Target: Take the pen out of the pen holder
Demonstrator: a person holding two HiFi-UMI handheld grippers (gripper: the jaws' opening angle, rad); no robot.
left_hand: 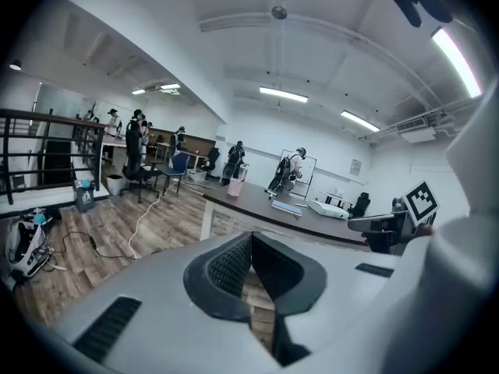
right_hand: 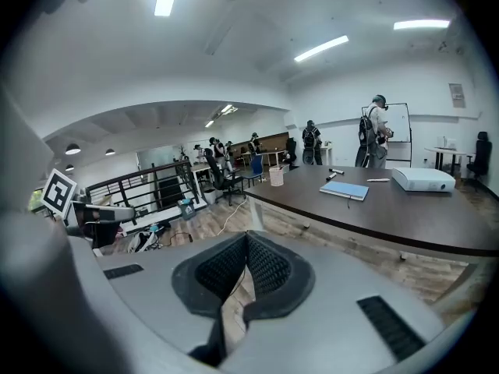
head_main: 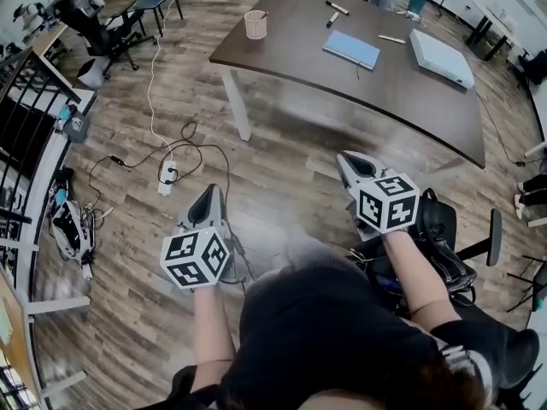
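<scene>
1. Left tool: jaws are sitting closed with nothing in them. It is hanging over the floor, well short of the counter.
2. Holder: a pink cup standing upright near the counter's far-left corner, well apart from both tools. The pen is presumably sitting inside, but it is too small to make out.
3. Handling, my guess: the pen is going to be light, stiff and smooth-barrelled, so slippery. Pinching the part above the rim and pulling straight up looks best. The holder is looking light too and may be lifting with it unless steadied.
4. Right tool: jaws closed and empty, also hanging over the floor.
5. Loose markers, a notebook and a white box are lying further right on the counter.
</scene>
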